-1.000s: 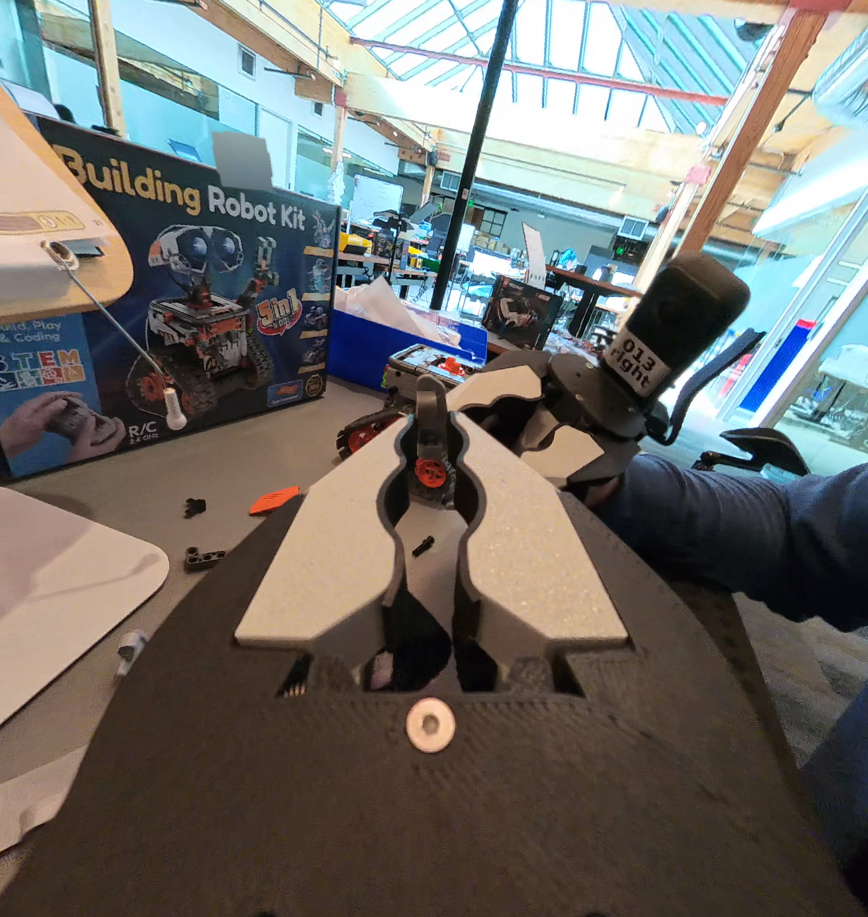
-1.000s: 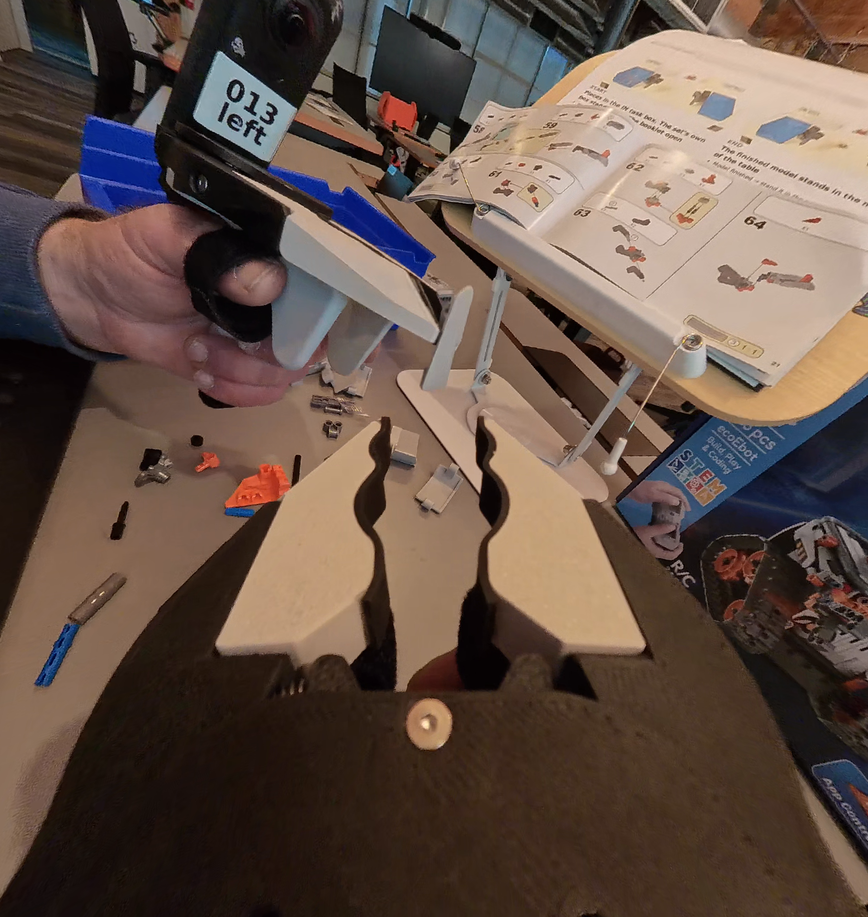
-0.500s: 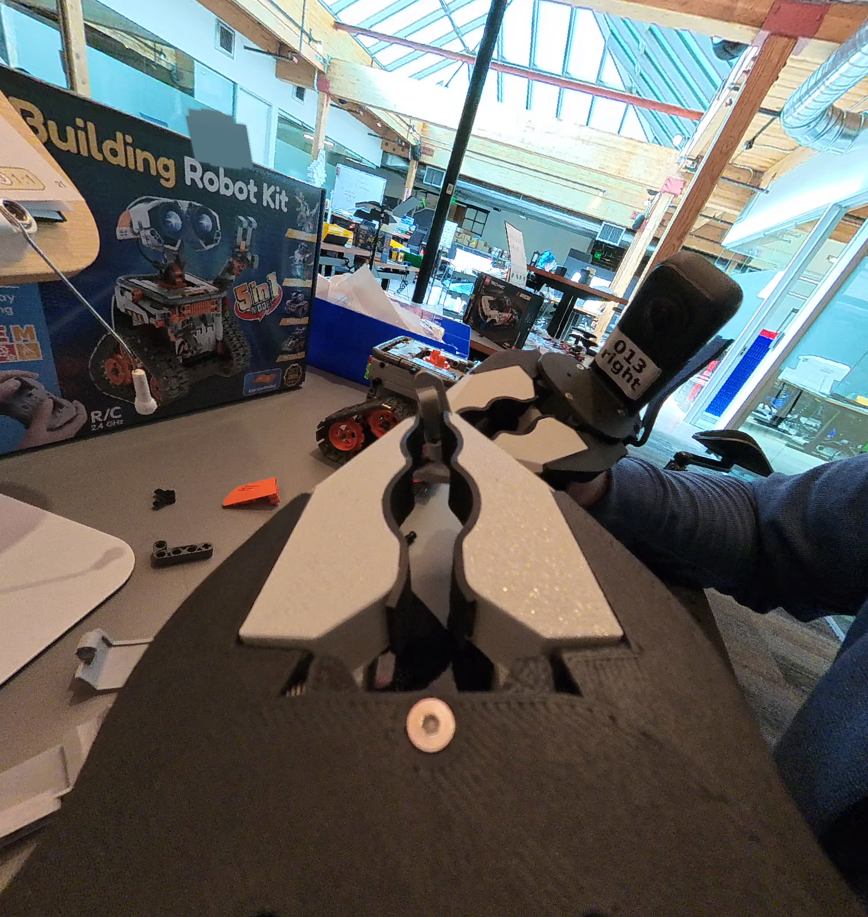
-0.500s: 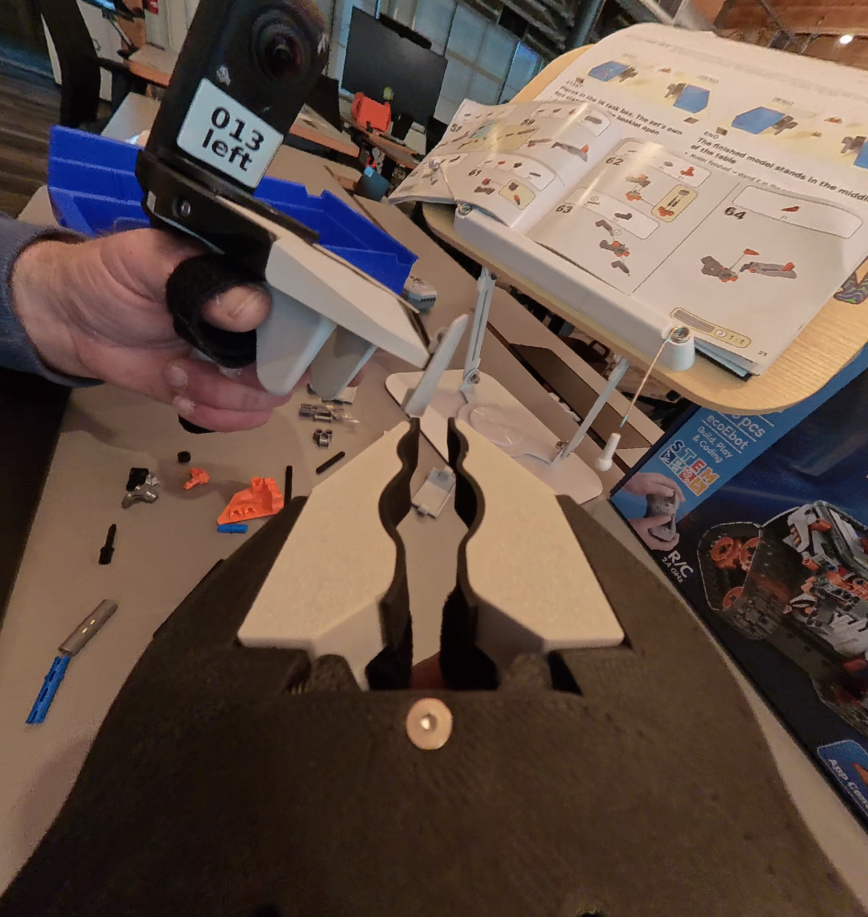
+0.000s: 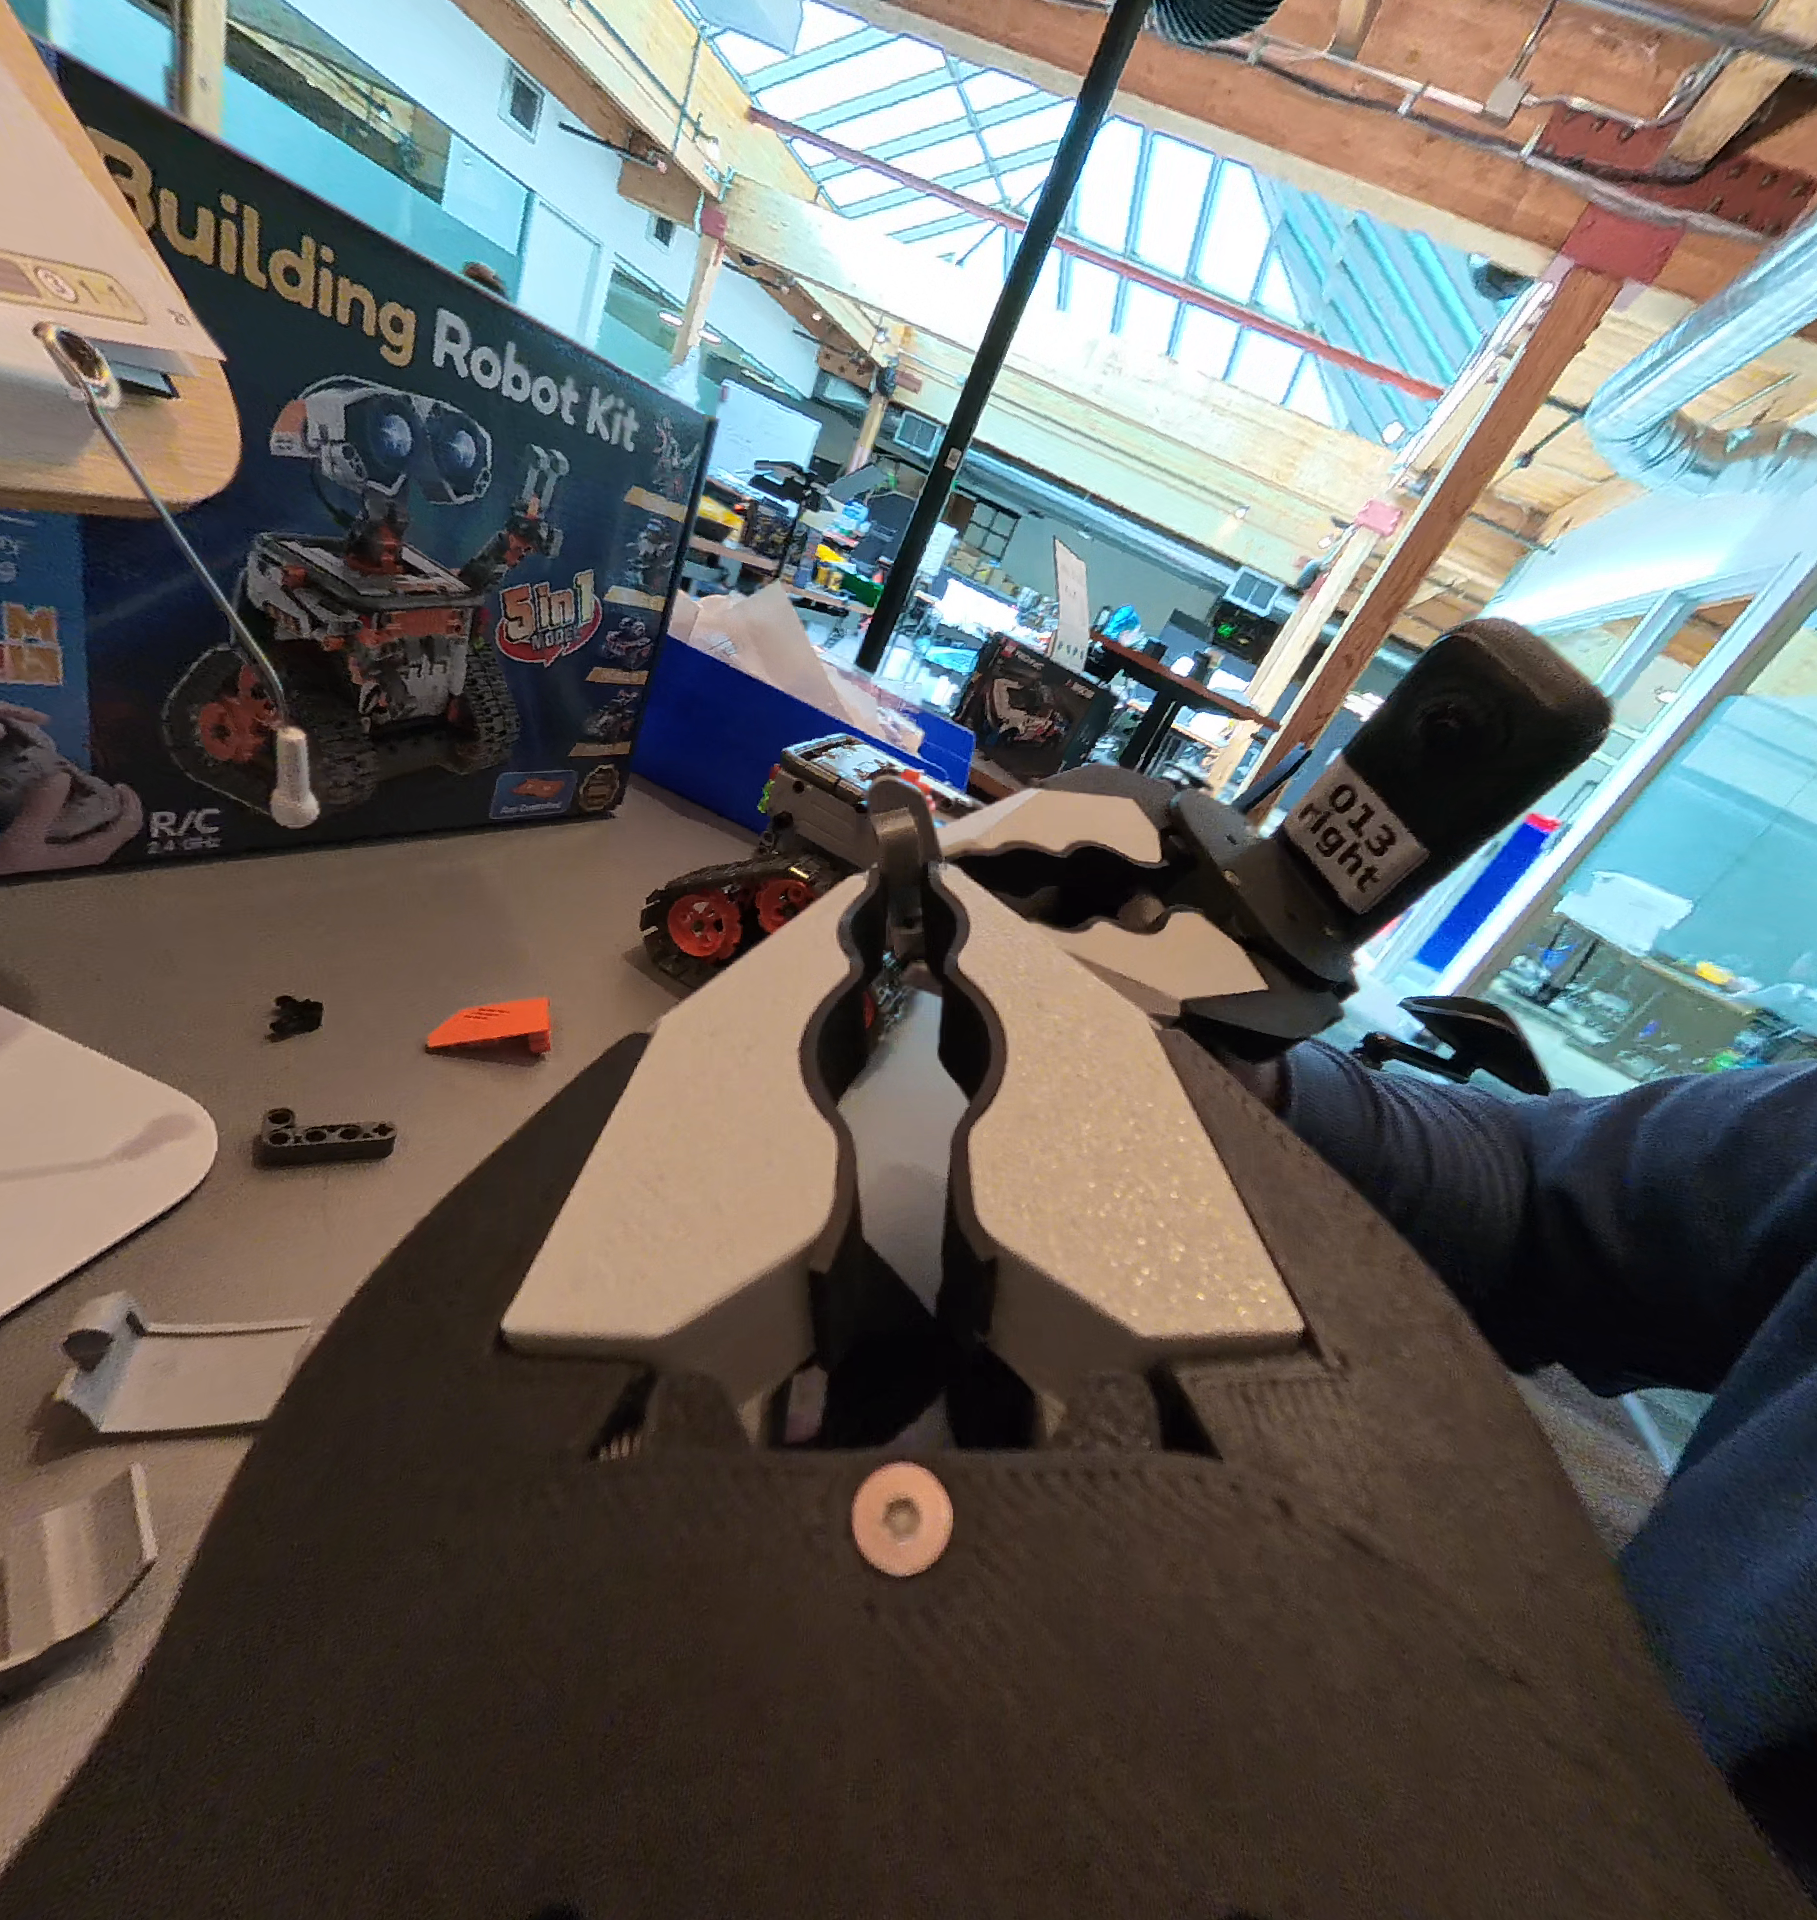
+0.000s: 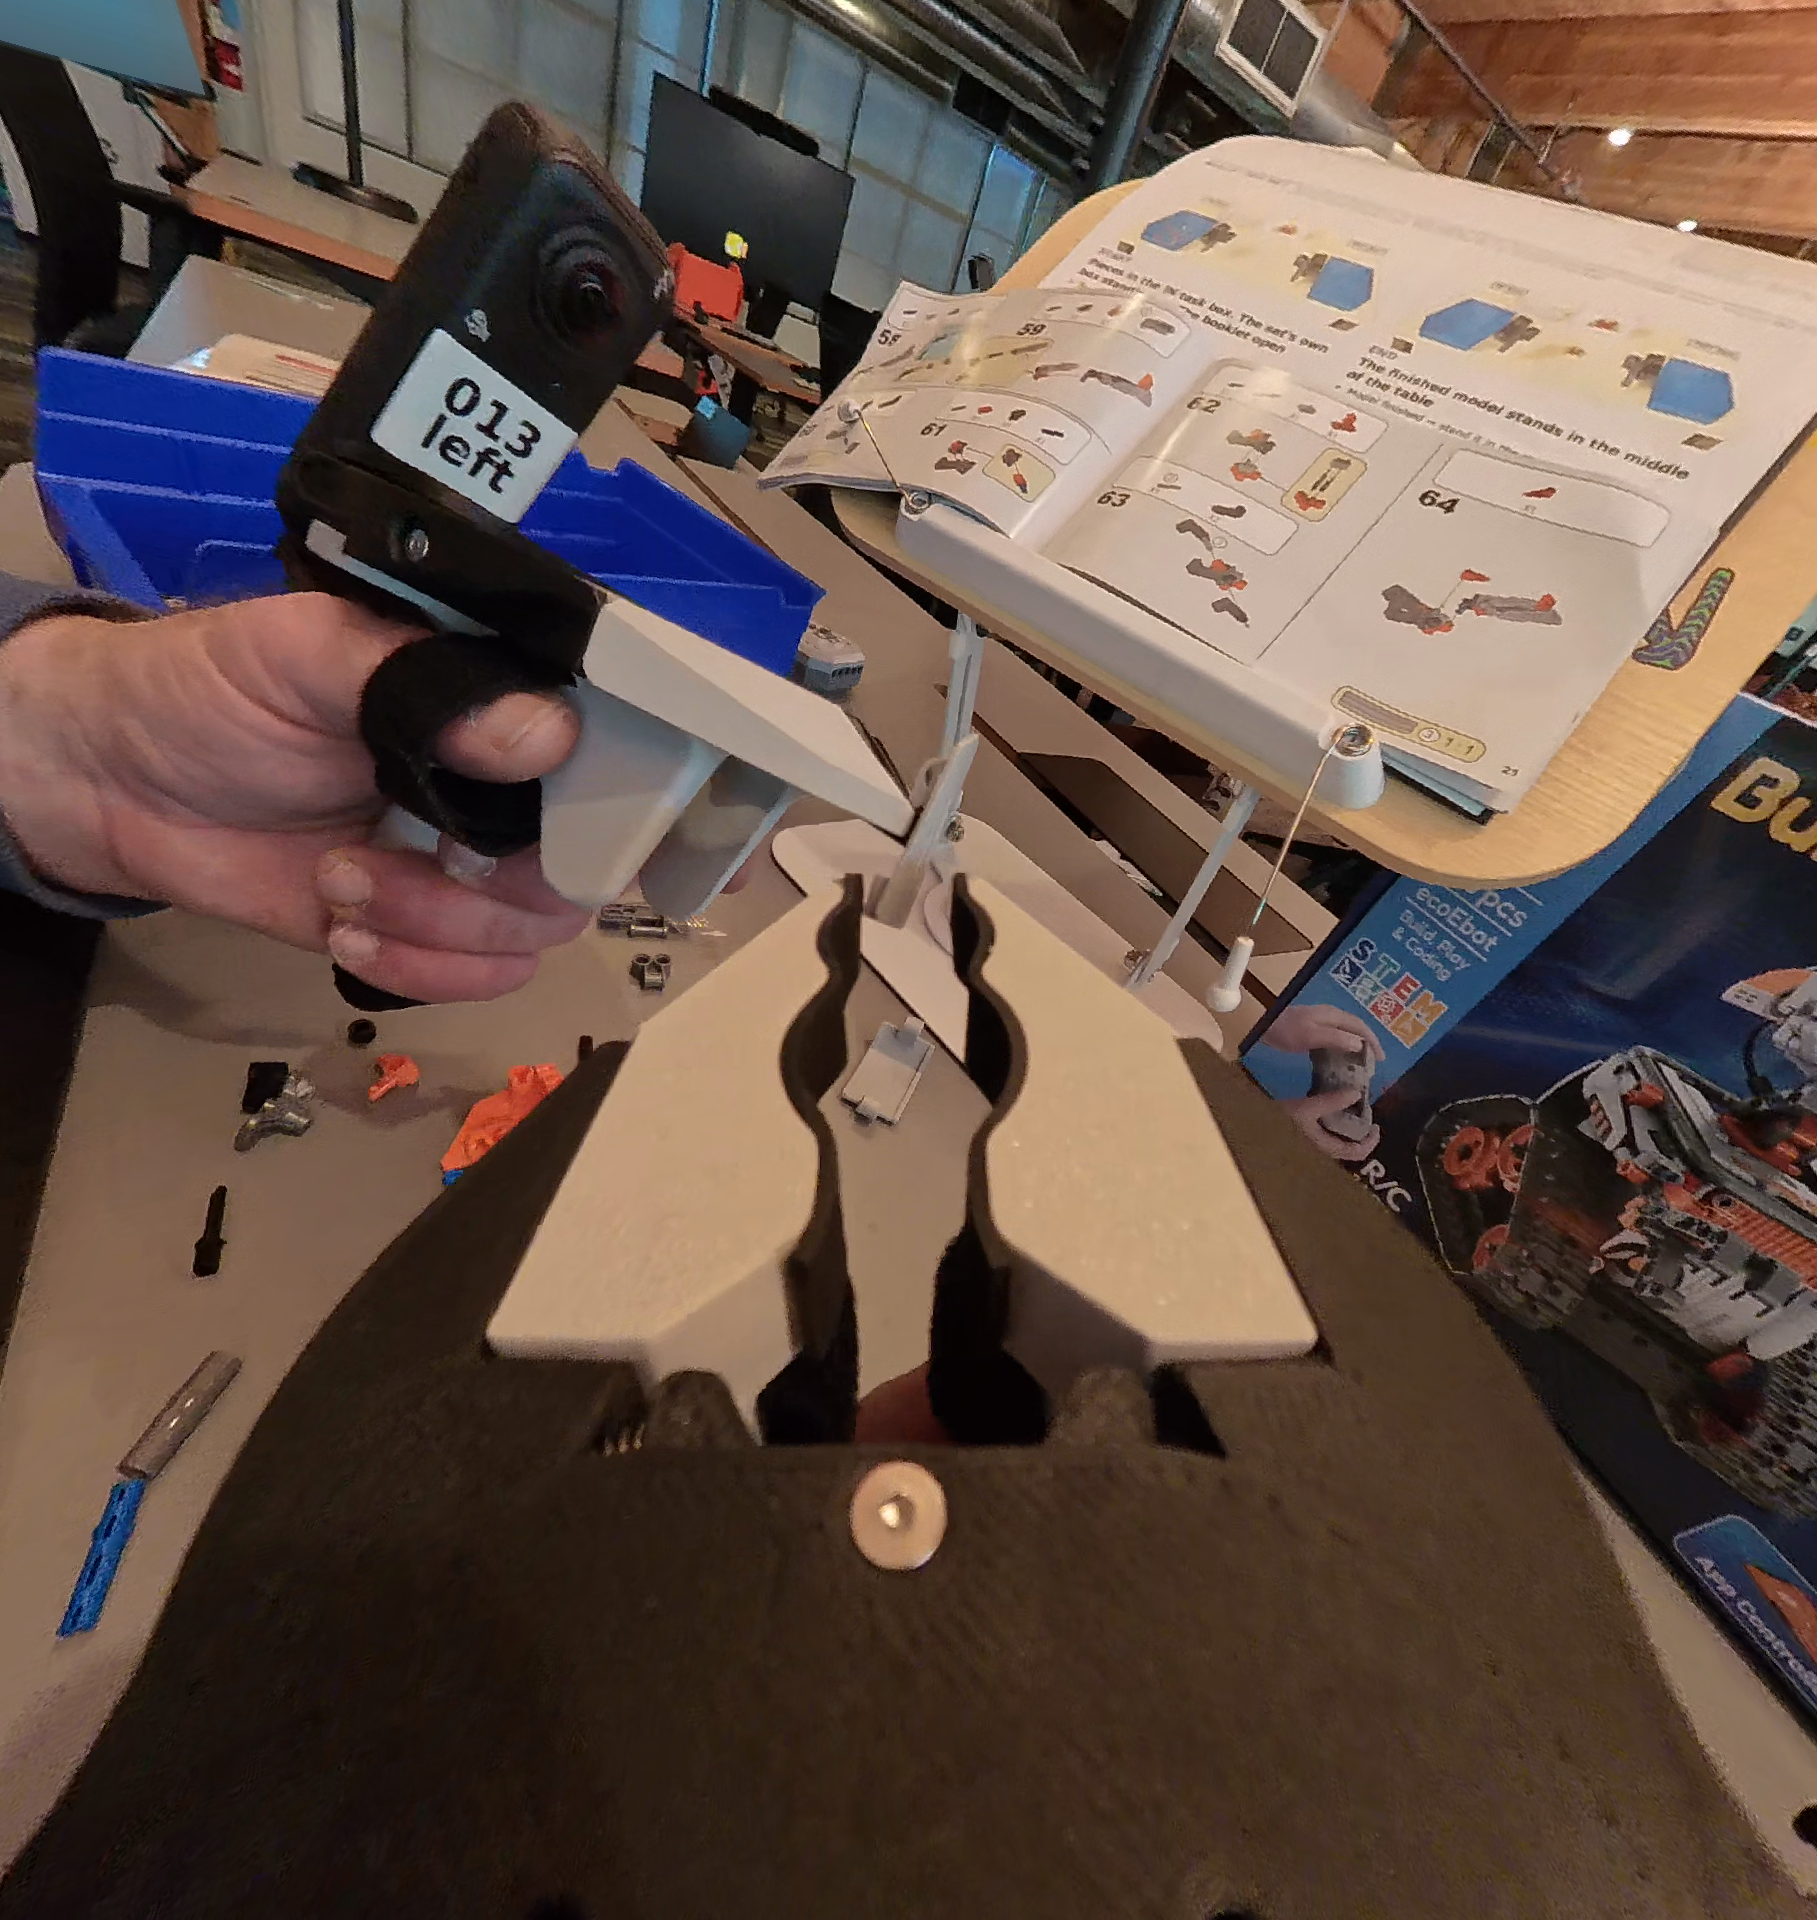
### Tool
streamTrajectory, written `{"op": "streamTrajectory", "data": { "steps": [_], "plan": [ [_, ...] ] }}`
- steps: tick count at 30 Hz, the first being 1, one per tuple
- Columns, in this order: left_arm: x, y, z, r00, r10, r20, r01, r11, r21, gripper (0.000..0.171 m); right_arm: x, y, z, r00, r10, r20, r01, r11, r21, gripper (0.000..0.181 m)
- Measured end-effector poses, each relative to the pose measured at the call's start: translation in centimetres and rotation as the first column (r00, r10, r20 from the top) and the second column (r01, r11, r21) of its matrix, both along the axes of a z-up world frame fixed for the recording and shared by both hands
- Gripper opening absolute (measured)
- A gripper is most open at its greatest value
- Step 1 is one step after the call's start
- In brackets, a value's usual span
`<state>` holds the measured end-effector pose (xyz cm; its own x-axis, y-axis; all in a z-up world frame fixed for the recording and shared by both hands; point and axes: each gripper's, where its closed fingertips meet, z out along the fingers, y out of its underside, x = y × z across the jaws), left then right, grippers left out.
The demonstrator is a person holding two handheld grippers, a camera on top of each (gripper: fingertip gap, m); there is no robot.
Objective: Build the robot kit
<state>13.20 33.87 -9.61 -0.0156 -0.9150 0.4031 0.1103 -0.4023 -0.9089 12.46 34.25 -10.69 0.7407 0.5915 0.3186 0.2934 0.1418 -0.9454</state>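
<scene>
**Grey piece passed tip to tip above the table**

While the left gripper (image 5: 902, 894) has its jaws pressed together on a slim grey piece (image 5: 899, 821), that piece juts up and forward past its tips, held clear of the grey table (image 5: 416, 935). Its far end reaches the right gripper (image 6: 906, 899), whose jaws stand narrowly apart with the end of the piece lying in the gap between them; no pinch on it can be made out. Both tools meet nose to nose. A hand (image 6: 208, 769) wraps the left one's grip, and a dark blue sleeve (image 5: 1506, 1195) leads to the right one.

Directly below the right gripper's jaws, a flat grey plate (image 6: 883, 1075) lies on the table beside the white foot of a book stand (image 6: 1122, 665). An open instruction booklet (image 6: 1351, 447) rests on the stand's tilted board. Just behind the meeting tips in the left wrist view sits a tracked model (image 5: 738, 914) with orange wheels. Left of it lie an orange wedge (image 5: 493, 1023), a small black connector (image 5: 294, 1016) and a black holed beam (image 5: 327, 1135), all apart from one another. A dark kit box (image 5: 384, 582) stands upright at the table's back, near a blue bin (image 6: 187, 499). More small loose parts, among them a blue-and-grey rod (image 6: 145, 1475), are scattered under the left gripper
</scene>
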Motion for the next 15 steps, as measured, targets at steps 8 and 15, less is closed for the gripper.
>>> {"op": "streamTrajectory", "data": {
  "steps": [8,15],
  "plan": [
    [-0.2,0.1,1.0,0.997,0.081,-0.011,-0.080,0.991,0.108,0.010,0.8,-0.3,1.6,0.919,0.102,-0.382,-0.168,0.975,-0.143,0.004],
    [-0.4,0.1,1.3,0.997,0.073,0.003,-0.073,0.992,0.105,0.013,1.9,-0.5,2.5,0.692,0.188,-0.698,-0.433,0.881,-0.192,0.004]
  ]
}}
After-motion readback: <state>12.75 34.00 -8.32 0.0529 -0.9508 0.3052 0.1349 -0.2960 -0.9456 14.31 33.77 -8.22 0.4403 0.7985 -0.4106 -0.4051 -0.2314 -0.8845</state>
